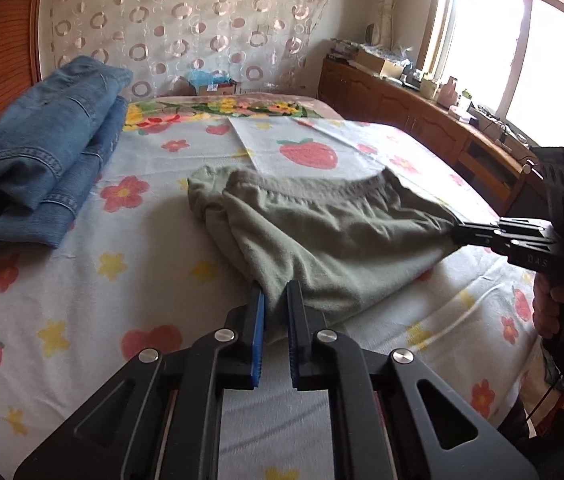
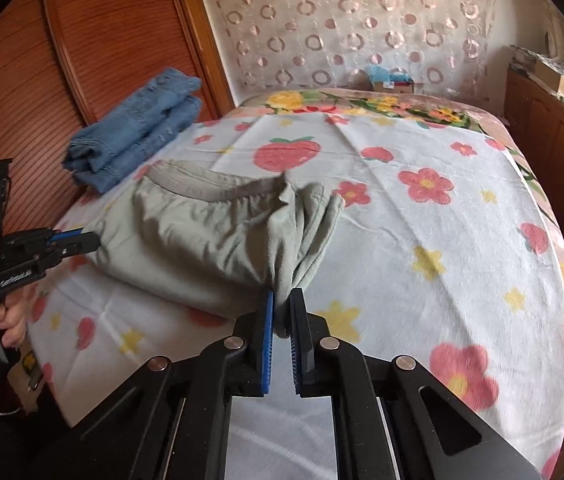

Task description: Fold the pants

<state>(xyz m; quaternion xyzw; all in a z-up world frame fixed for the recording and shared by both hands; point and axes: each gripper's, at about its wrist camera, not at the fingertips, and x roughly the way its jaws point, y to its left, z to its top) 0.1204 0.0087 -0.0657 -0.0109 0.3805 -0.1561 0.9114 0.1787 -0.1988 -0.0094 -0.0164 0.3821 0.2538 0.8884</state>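
Left wrist view: both grippers, left gripper [image 1: 276, 304] and right gripper [image 2: 282, 308], pinch the green pants [image 1: 322, 232] mid-frame; lift evenly, keep the cloth taut.

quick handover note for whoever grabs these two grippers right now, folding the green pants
Left tongs: shut on the green pants at their near edge.
Right tongs: shut on the same pants at the opposite end.
Pants lie bunched on the flowered bed sheet, elastic waistband on the far side. Folded jeans sit by the wooden wardrobe.
Done: both ends gripped.
Left: lift, spread flat, fold.
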